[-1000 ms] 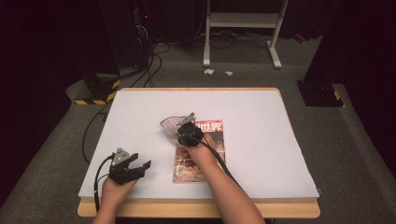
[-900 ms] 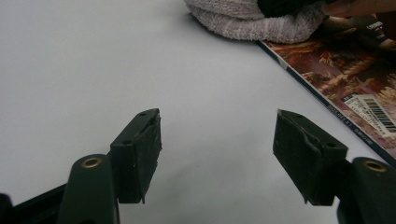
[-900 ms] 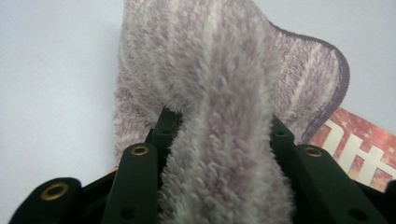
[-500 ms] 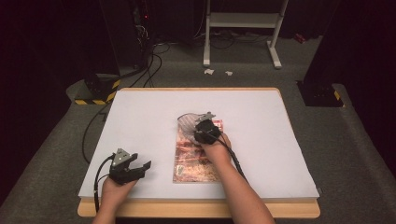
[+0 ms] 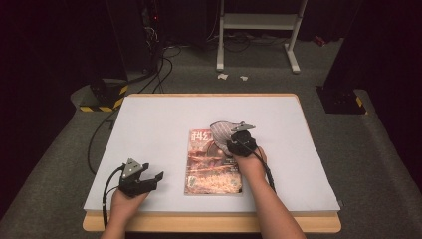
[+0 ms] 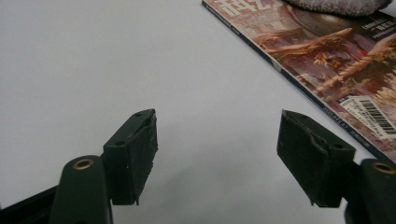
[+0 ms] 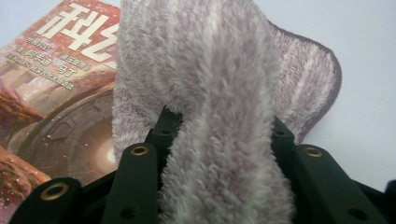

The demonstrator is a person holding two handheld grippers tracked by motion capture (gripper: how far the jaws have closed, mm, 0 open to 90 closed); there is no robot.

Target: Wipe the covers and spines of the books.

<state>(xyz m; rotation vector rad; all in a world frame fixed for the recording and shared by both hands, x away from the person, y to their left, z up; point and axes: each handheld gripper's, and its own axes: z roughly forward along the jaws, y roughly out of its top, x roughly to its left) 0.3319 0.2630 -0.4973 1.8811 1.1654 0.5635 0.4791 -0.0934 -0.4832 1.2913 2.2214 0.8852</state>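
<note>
My right tongs (image 5: pixel 238 135) clamped on cloth (image 5: pixel 222 133), plush purple fold bunched between jaws. Cloth drapes over magazine (image 5: pixel 211 167) top, at 12 o'clock from my right hand. My left tongs (image 5: pixel 147 175) jaws just been opening, now wide apart, nothing between, hovering over bare desk (image 5: pixel 159 119). Magazine at 3 o'clock from left tongs, near desk centre.

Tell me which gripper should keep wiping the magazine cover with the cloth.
Right. The right gripper is shut on the cloth, over the magazine. The left gripper sits open and empty on the bare table beside it.
</note>
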